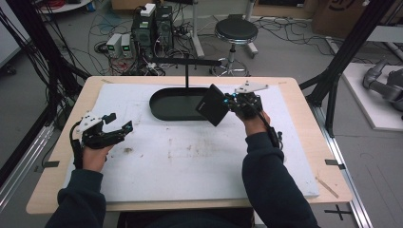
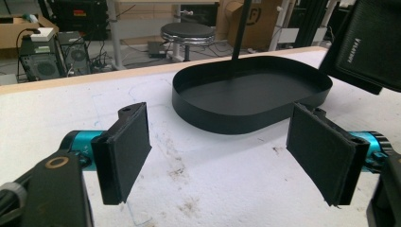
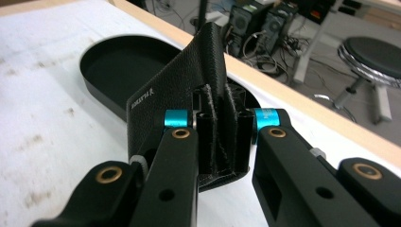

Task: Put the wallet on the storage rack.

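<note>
1. I judge the step in hand to be the carrying of the black wallet (image 1: pixel 212 105) toward the black oval tray (image 1: pixel 164 110). The wallet is off the table, held in the air over the right end of the tray, above its rim.

2. My right gripper (image 1: pixel 231 101) has its jaws closed tight on the wallet. In the right gripper view the leather (image 3: pixel 175 90) is pinched between the two pads near its folded edge, and the rest of it stands free beyond the jaws.

3. My left gripper (image 1: pixel 119 125) holds nothing. Its jaws stand wide apart above the white mat (image 1: pixel 190 156), at the left side, well apart from the tray. In the left gripper view the pads (image 2: pixel 126 151) have only the bare mat between them.

4. The wallet looks almost square, so a long axis is hard to name. In the high view it is tilted, with one corner pointing down toward the tray floor and its flat face turned toward the left. The small printed logo (image 3: pixel 141 100) runs along one edge.

5. For the next move, I think the wallet must travel a little more to the left, so that it hangs over the tray floor and not over the rim, then go down before the jaws open. The thin black post (image 1: pixel 187 76) behind the tray is near, so I would keep away from it.
</note>
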